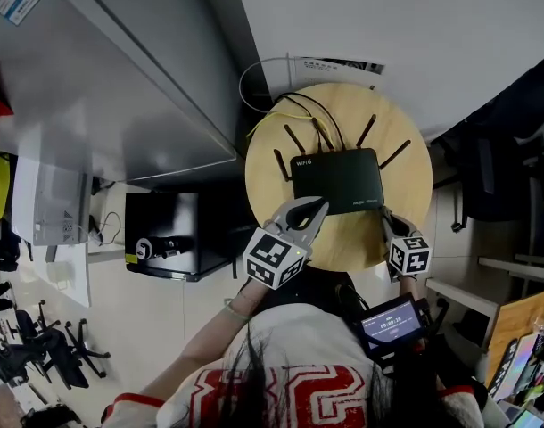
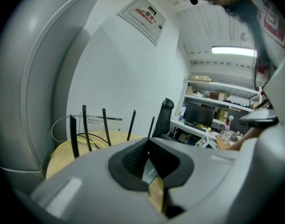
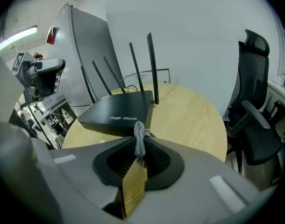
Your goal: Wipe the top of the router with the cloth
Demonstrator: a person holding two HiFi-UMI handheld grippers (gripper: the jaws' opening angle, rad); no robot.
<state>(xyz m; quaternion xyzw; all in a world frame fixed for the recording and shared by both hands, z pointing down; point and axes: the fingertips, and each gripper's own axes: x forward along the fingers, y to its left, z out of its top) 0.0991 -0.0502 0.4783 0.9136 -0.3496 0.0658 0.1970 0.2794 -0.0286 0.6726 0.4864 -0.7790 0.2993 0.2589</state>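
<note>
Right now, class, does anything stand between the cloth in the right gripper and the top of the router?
Nothing visible does. The right gripper pinches the cloth near the router, and only bare table lies between them. The antennas rise along the router's far edge, beyond the top.

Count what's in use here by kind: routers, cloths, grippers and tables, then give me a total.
router: 1
cloth: 1
grippers: 2 (left gripper, right gripper)
table: 1
Total: 5
</note>
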